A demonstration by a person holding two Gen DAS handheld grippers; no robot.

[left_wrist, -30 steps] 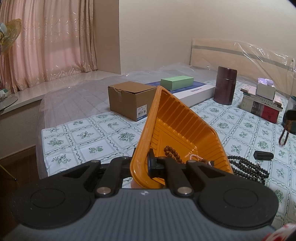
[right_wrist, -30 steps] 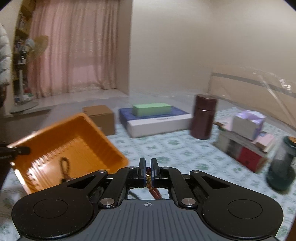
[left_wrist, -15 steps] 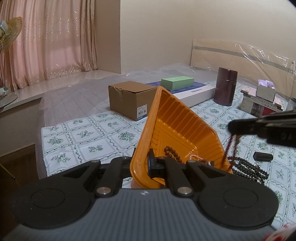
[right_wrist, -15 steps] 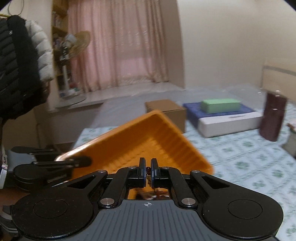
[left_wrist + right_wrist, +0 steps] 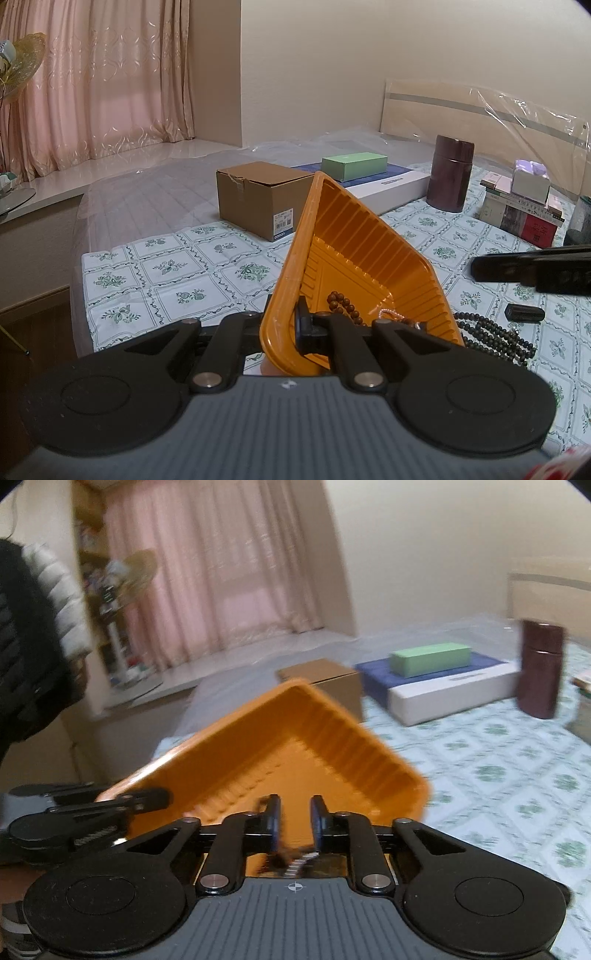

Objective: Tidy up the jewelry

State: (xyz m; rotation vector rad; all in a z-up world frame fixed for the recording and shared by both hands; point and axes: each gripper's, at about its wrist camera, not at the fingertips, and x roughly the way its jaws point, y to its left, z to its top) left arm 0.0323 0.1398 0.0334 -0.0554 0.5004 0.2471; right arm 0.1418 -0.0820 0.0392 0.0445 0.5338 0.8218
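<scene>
My left gripper [image 5: 282, 325] is shut on the near rim of an orange ribbed tray [image 5: 354, 258] and holds it tilted above the bed. A brown bead bracelet [image 5: 341, 306] and a thin pink chain [image 5: 393, 314] lie in the tray. My right gripper [image 5: 294, 818] is open over the tray [image 5: 295, 746]; a blurred dark red beaded piece [image 5: 284, 858] is below its jaws. The right gripper also shows in the left wrist view [image 5: 532, 267]. A long dark bead necklace [image 5: 495, 336] lies on the bed cover beside the tray.
On the patterned bed cover [image 5: 177, 266] stand a cardboard box [image 5: 258, 199], a white flat box with a green box [image 5: 354, 166] on it, a dark brown canister [image 5: 450, 173] and stacked books [image 5: 524, 210]. A small black object [image 5: 524, 313] lies near the necklace.
My right gripper swung left over the tray and opened, letting go of the dark red beaded piece it was holding. The left gripper and tray have stayed still.
</scene>
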